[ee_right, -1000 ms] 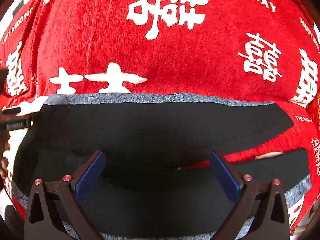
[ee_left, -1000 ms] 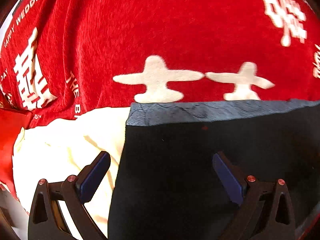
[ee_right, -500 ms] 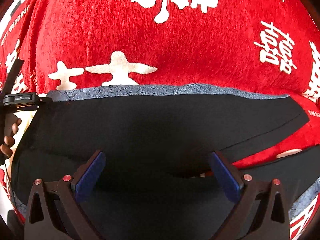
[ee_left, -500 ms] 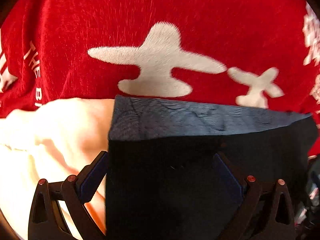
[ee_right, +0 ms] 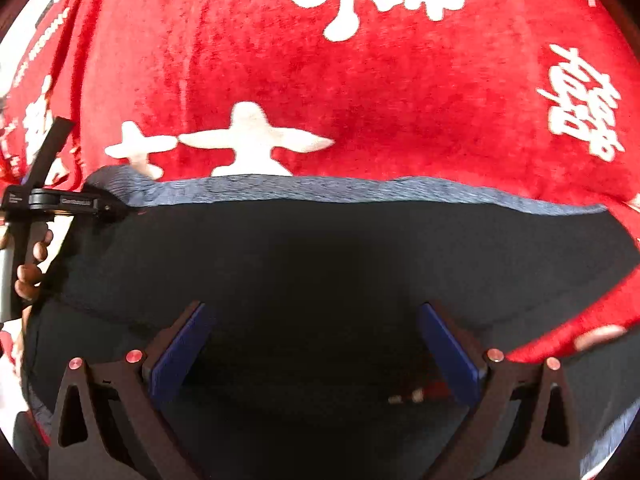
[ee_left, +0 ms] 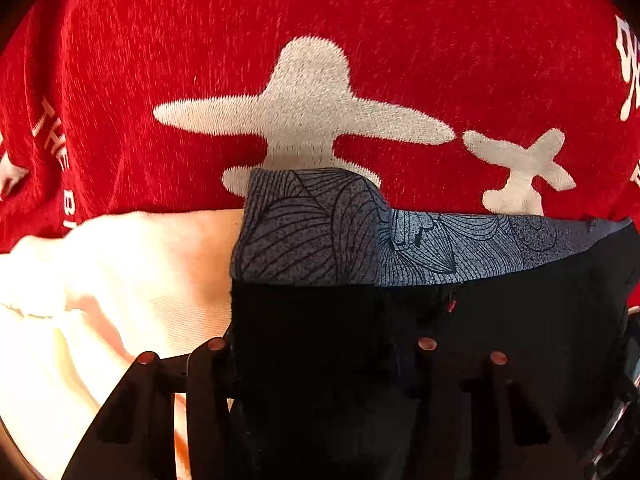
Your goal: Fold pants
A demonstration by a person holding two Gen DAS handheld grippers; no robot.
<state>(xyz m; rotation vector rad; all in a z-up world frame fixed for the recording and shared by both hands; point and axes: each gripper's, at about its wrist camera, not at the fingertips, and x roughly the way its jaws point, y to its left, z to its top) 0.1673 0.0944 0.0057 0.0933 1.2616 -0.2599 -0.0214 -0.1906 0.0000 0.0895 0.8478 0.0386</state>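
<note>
Black pants (ee_right: 320,264) with a grey patterned band (ee_right: 360,190) along their far edge lie on a red cloth. In the left wrist view my left gripper (ee_left: 320,344) is shut on the left corner of the pants (ee_left: 320,320), just below the patterned band (ee_left: 312,236); the black fabric hides its fingertips. The left gripper also shows in the right wrist view (ee_right: 80,202), at the band's left end. My right gripper (ee_right: 316,344) is open over the middle of the pants, with nothing between its blue pads.
A red cloth (ee_right: 360,80) with white characters covers the surface beyond the pants. A cream-white garment (ee_left: 100,280) lies just left of the pants' corner. A person's hand (ee_right: 28,264) holds the left gripper's handle.
My left gripper has moved forward to the pants' corner and closed on it. The corner of the band now stands lifted. The right gripper has stayed open and moved slightly forward.
</note>
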